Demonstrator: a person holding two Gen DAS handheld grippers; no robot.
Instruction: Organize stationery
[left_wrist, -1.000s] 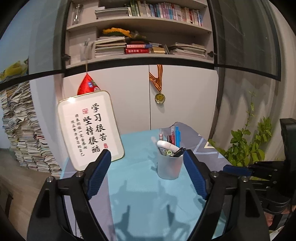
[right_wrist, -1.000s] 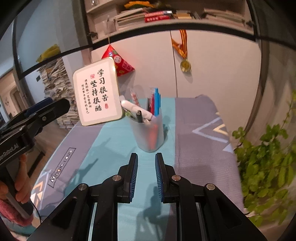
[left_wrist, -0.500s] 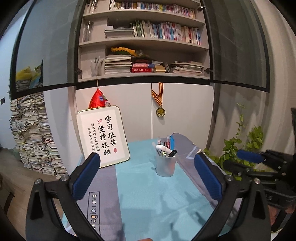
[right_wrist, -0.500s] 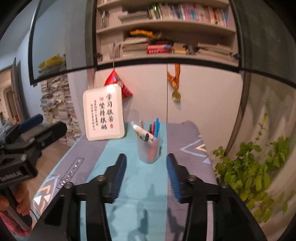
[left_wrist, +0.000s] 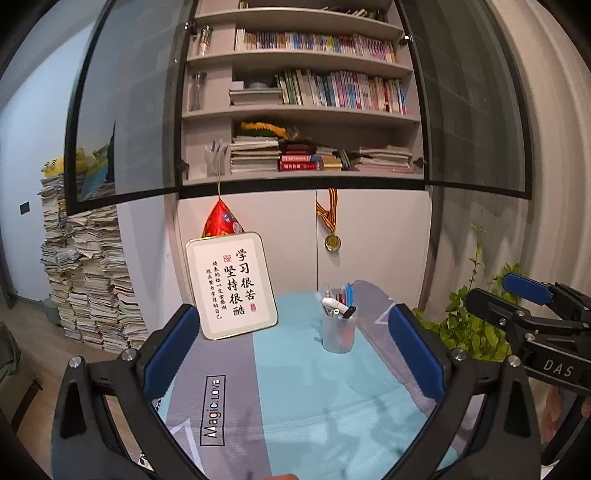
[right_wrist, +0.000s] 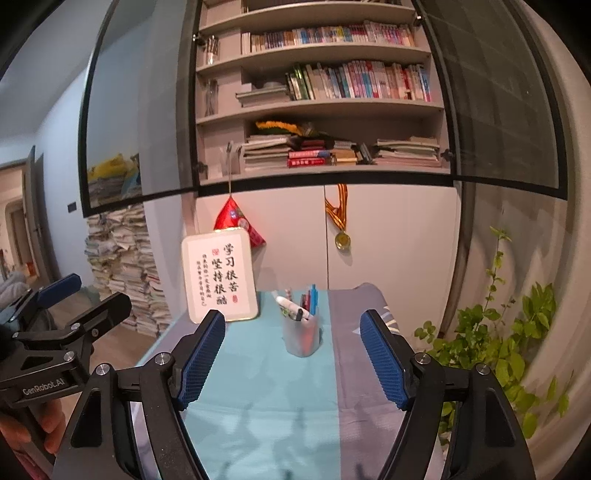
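Note:
A translucent pen cup (left_wrist: 339, 333) stands on the far part of the table, holding several pens and a white marker (left_wrist: 334, 305). It also shows in the right wrist view (right_wrist: 301, 335). My left gripper (left_wrist: 291, 354) is open and empty, held back above the near part of the table. My right gripper (right_wrist: 291, 356) is open and empty, also well short of the cup. Each gripper shows at the edge of the other's view, the right one (left_wrist: 532, 295) and the left one (right_wrist: 70, 295).
The table wears a teal and grey cloth (left_wrist: 314, 398). A framed calligraphy board (left_wrist: 232, 284) leans at the back left. A cabinet with a medal (left_wrist: 332, 242) and bookshelves stands behind. A green plant (right_wrist: 509, 332) is right, paper stacks (left_wrist: 88, 288) left.
Both grippers have pulled back and up from the pen cup. The right gripper has gone from nearly shut to wide open. The left gripper's jaws have spread wider.

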